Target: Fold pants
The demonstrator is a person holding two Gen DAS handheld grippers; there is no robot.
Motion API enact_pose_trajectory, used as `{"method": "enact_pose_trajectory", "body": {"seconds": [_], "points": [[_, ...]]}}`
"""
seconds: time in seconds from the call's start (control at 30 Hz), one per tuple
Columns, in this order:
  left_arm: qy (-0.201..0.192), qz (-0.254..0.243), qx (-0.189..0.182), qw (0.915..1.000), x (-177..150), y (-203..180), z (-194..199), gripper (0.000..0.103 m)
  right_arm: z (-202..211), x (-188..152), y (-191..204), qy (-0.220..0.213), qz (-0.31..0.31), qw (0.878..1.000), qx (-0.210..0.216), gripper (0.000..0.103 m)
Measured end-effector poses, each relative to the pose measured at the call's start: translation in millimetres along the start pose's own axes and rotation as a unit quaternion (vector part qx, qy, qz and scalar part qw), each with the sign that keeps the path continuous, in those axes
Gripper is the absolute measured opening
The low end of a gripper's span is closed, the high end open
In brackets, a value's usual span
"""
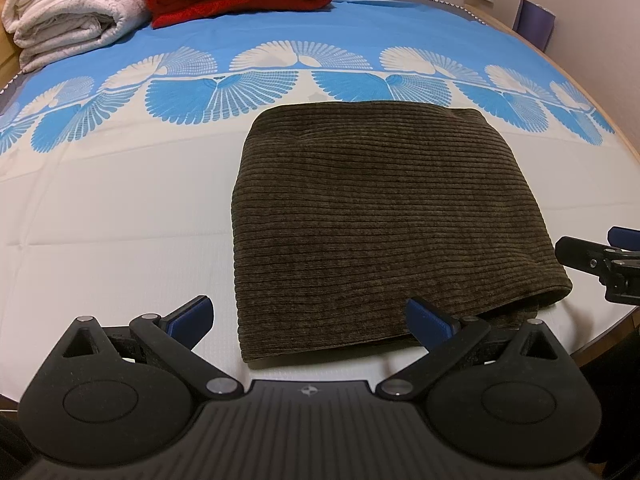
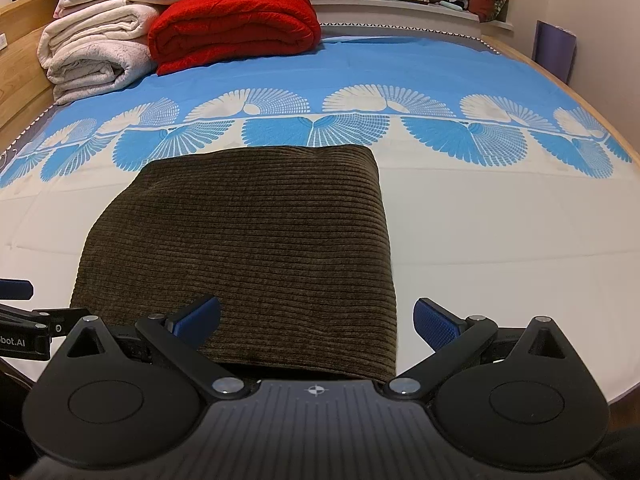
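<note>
Left gripper (image 1: 308,318), right gripper (image 2: 318,320): fingers spread, empty. Pants (image 1: 384,224): folded brown corduroy at 12 o'clock on bed (image 1: 120,220); likely soft, thick, moderately heavy; grasp near-edge corners.

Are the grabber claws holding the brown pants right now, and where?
No, nothing is held. The left gripper and the right gripper are both wide open at the near edge of the folded pants, which lie loose on the bed.

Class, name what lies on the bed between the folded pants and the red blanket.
Only bare bedsheet, white then blue with a fan pattern, lies between the pants and the red blanket; both views show it.
</note>
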State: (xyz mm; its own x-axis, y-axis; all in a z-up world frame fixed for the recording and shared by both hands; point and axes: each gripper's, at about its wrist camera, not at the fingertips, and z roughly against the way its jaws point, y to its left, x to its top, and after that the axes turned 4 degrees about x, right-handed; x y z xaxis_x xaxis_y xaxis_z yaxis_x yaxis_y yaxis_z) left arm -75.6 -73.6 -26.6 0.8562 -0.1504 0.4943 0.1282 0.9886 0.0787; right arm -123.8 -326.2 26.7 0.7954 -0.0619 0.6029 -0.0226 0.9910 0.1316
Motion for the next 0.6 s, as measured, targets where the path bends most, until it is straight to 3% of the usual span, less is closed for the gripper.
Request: {"method": "enact_pose_trajectory", "body": {"seconds": [0.6], "points": [[0.000,0.000,0.000,1.0000,0.2,-0.3,0.0,0.103,-1.8,-3.0,3.5,0.002,0.000,1.000,0.001,0.102]]}}
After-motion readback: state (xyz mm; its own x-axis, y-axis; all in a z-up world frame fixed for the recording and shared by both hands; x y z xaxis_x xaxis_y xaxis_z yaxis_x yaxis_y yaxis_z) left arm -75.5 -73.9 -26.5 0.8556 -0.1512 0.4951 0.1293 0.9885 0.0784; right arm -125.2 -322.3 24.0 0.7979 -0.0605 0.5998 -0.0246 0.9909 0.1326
